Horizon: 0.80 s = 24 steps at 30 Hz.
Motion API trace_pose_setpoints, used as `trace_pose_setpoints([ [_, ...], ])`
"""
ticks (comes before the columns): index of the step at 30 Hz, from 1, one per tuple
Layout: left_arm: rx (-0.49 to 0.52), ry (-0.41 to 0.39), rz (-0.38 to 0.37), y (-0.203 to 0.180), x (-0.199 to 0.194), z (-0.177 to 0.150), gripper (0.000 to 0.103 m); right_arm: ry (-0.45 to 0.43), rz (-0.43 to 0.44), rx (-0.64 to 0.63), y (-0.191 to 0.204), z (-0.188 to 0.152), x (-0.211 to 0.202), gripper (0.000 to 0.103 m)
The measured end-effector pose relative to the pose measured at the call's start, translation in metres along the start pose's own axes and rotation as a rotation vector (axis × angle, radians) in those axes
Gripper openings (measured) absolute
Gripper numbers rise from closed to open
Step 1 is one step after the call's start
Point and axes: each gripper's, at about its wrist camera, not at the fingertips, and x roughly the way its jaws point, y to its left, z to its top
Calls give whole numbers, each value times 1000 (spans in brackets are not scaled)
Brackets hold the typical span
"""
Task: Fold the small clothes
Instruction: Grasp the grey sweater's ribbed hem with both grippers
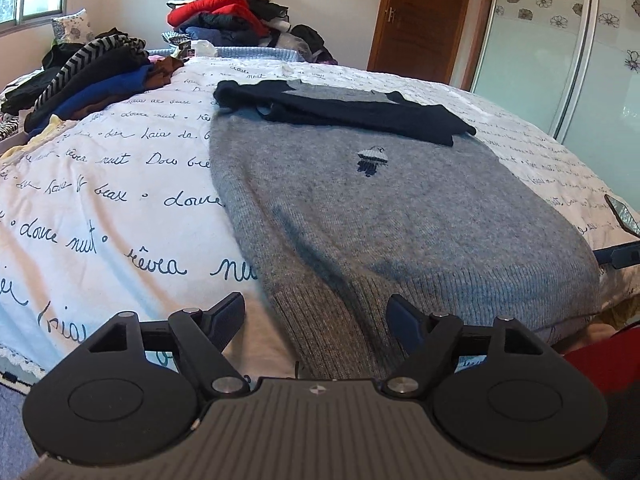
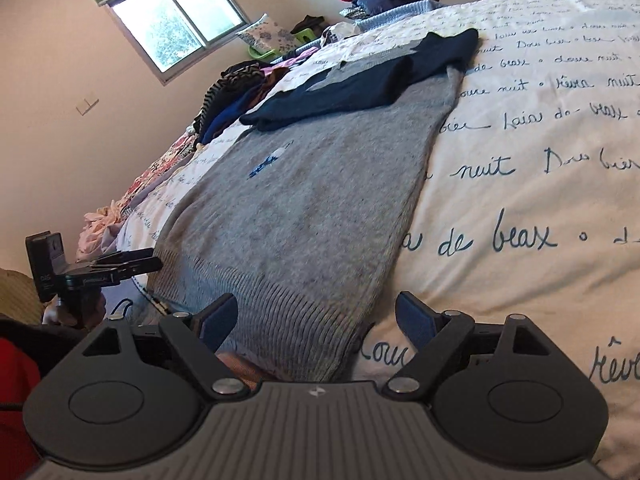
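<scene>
Left gripper (image 1: 316, 316): matte black body, ribbed grey top plate with a small white diamond mark at its front edge. Two round black housings flank the plate, each with a shallow oval recess. Black linkage arms pivot on silver screw heads, one pair near the plate, one pair further out. Fingers (image 1: 230, 312) black with dark blue pads. Right gripper (image 2: 316, 316): same build, same diamond mark, blue pads on its fingers (image 2: 218, 320). In the right wrist view the left unit shows a black boxy block with small white lettering. Person wears a red sleeve (image 2: 18, 392).
</scene>
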Motion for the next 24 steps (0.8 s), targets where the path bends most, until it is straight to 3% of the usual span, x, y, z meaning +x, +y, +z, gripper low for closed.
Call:
trace_pose_setpoints([
  [5, -34, 5, -12, 8, 1, -5, 72, 24, 55, 47, -5, -2, 4, 67],
  [11, -77, 26, -85, 10, 3, -1, 51, 54, 135, 107, -7, -7, 13, 50],
  [15, -137, 22, -111, 17, 5, -2, 50, 75, 156, 120, -8, -8, 23, 41],
  [20, -269, 12, -161, 33, 7, -1, 49, 56, 207, 191, -18, -6, 27, 37],
  [24, -292, 11, -181, 37, 6, 0, 47, 71, 208, 185, -15, -4, 33, 27],
])
